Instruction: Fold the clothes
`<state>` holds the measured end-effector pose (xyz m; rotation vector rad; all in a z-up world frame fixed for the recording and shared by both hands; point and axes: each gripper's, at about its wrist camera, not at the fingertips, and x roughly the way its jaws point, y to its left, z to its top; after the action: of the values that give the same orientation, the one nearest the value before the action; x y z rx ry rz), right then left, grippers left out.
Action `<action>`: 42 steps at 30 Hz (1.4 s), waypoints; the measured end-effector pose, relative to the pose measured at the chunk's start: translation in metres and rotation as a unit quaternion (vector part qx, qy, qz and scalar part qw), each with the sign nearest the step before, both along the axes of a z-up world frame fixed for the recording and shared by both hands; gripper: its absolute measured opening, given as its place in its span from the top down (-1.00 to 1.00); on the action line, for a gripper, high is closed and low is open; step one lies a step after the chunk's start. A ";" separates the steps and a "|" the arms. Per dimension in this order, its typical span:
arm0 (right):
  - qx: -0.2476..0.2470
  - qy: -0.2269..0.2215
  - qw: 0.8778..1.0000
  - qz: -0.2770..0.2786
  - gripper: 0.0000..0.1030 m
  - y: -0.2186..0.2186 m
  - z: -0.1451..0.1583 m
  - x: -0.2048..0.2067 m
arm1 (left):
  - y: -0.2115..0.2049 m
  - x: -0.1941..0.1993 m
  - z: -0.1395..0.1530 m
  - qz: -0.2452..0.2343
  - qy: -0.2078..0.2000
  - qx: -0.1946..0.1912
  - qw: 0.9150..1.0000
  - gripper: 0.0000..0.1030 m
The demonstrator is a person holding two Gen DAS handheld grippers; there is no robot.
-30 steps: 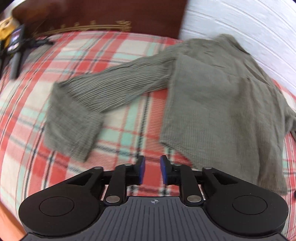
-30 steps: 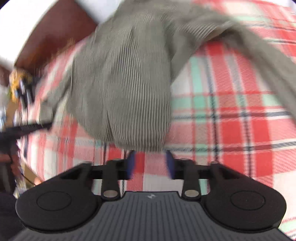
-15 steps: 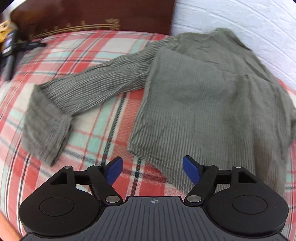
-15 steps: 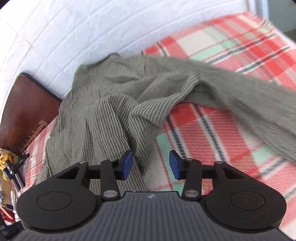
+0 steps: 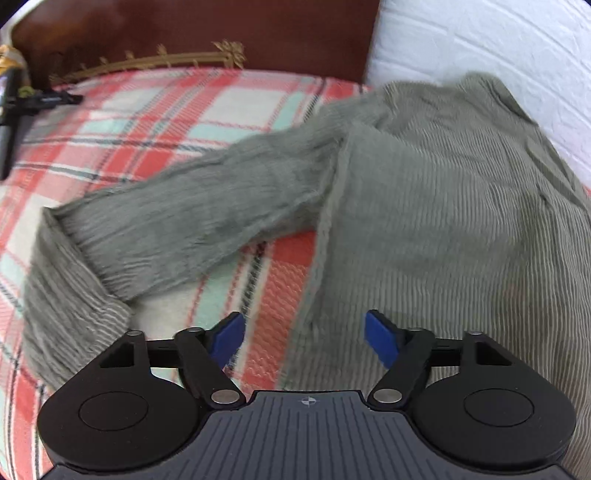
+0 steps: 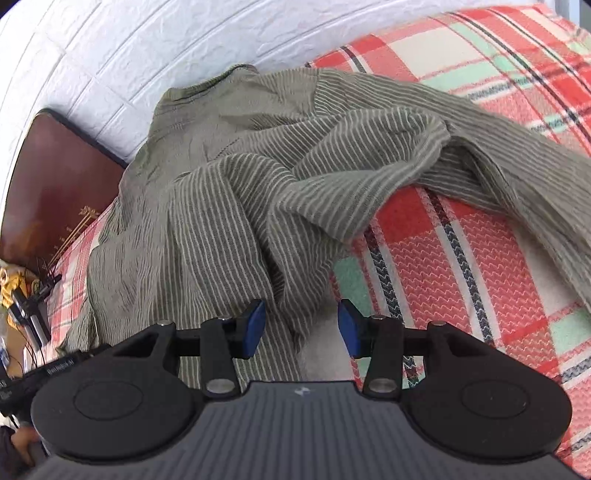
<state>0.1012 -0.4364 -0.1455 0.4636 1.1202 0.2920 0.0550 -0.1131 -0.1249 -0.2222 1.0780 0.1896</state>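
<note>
a grey-green striped shirt (image 5: 436, 206) is spread on a red, white and mint plaid blanket (image 5: 155, 122), with its collar at the far side against a white brick-pattern wall (image 5: 498, 48) and its hem at the near side, so that the long axis of the body is laid far to near, straight along the line of both tools. the left gripper (image 5: 304, 338) is held low over the near left corner of the body; its blue pads are apart and are closing at this moment, and the left side edge of the shirt is seen between them, not yet pressed. the left sleeve (image 5: 177, 236) is stretched away to the left and slightly near, across the blanket, well apart from those pads, its cuff doubled over at the near left. the right gripper (image 6: 301, 326) is seen over the near right part of the body, where the cloth is bunched into folds; its pads are set moderately apart, and a loose fold of the hem hangs between them without being pinched, as far as can be told. the right sleeve (image 6: 517, 173) is trailed off to the right. a dark wooden headboard (image 5: 207, 33) is seen at the far left. the coming move is judged to turn on the hem: both tools are already at the near edge, the left one nearer a clean edge, the right one nearer a rumpled one.
</note>
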 end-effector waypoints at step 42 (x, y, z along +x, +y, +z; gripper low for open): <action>0.028 0.059 0.997 0.043 0.91 -0.040 0.017 -0.093 | -0.017 -0.154 0.004 0.002 0.071 -0.021 0.997 1.00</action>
<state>0.0078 -0.4763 -0.1286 0.4878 1.2521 0.3764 -0.0985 -0.1300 -0.1206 -0.2506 1.2235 0.1887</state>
